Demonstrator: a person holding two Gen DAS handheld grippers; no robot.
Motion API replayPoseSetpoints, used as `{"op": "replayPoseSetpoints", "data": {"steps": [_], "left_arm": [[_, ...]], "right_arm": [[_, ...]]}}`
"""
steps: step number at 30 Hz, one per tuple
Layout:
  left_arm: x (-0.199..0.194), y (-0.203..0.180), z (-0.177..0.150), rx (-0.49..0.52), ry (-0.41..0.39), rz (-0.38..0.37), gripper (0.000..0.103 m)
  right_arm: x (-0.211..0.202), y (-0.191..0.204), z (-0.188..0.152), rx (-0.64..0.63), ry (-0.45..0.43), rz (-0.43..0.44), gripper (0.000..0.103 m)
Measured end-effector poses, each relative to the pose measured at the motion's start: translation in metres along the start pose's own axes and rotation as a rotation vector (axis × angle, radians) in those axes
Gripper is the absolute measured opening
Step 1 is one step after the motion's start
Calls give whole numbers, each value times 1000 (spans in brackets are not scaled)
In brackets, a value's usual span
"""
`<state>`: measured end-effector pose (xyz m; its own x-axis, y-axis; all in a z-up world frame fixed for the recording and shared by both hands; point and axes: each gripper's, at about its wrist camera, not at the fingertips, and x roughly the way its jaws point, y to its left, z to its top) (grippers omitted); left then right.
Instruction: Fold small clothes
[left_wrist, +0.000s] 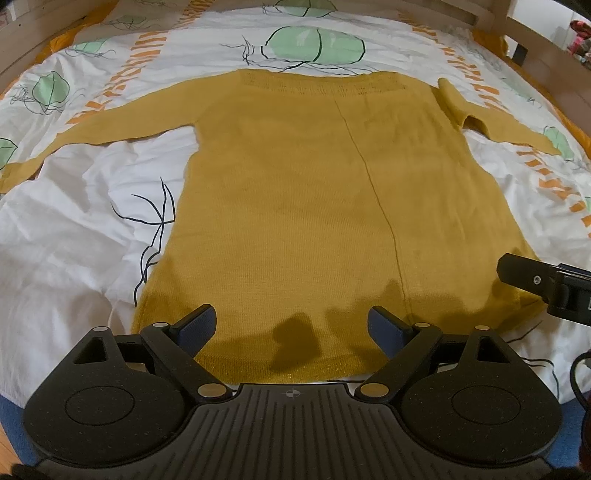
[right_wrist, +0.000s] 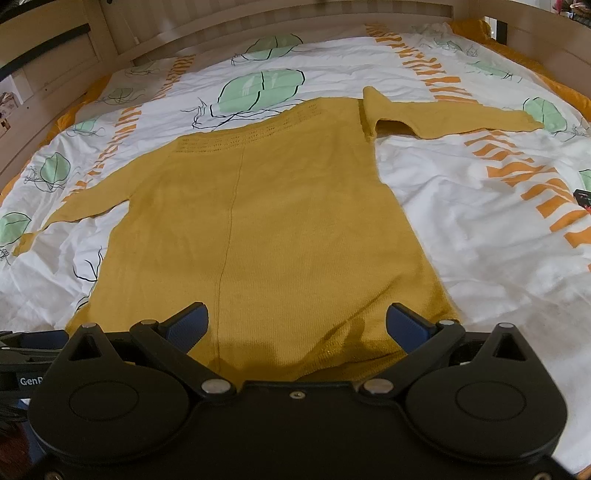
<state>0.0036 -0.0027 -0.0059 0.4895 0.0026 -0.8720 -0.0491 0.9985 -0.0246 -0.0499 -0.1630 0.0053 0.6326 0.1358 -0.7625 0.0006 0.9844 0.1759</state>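
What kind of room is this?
Most likely a bedroom: a sweater lies spread on a bed's printed duvet, with a slatted wooden frame behind.

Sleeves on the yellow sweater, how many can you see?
2. One sleeve stretches flat out to the left across the bedcover. The other sleeve goes right, kinked near the shoulder. The sweater lies flat; none seems hidden.
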Motion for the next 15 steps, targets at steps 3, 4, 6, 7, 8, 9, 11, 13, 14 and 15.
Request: {"op": "replayPoseSetpoints", "data": {"steps": [3, 4, 6, 7, 8, 9, 11, 13, 14, 15], "left_arm": [[1, 0, 1, -1, 4, 0, 89], [1, 0, 1, -1, 5, -1, 89], [2, 1, 1, 0, 7, -1, 89], [2, 1, 2, 0, 7, -1, 89], [3, 1, 2, 0, 8, -2, 89], [3, 1, 2, 0, 9, -2, 89], [3, 1, 2, 0, 11, -2, 89], [4, 1, 3, -1, 13, -3, 89], [5, 1, 3, -1, 14, -3, 89], [5, 2, 3, -2, 15, -3, 89]], "right_arm": [[1, 0, 0, 1, 3, 3, 102], [1, 0, 1, 1, 4, 4, 102], [1, 1, 1, 2, 5, 5, 102], [2, 1, 1, 2, 5, 5, 102], [2, 0, 1, 2, 6, 5, 102], [2, 0, 1, 2, 6, 5, 102], [3, 0, 1, 4, 10, 7, 102], [4, 0, 1, 6, 13, 9, 102], [5, 0, 2, 8, 16, 10, 102], [5, 1, 1, 10, 19, 12, 102]]}}
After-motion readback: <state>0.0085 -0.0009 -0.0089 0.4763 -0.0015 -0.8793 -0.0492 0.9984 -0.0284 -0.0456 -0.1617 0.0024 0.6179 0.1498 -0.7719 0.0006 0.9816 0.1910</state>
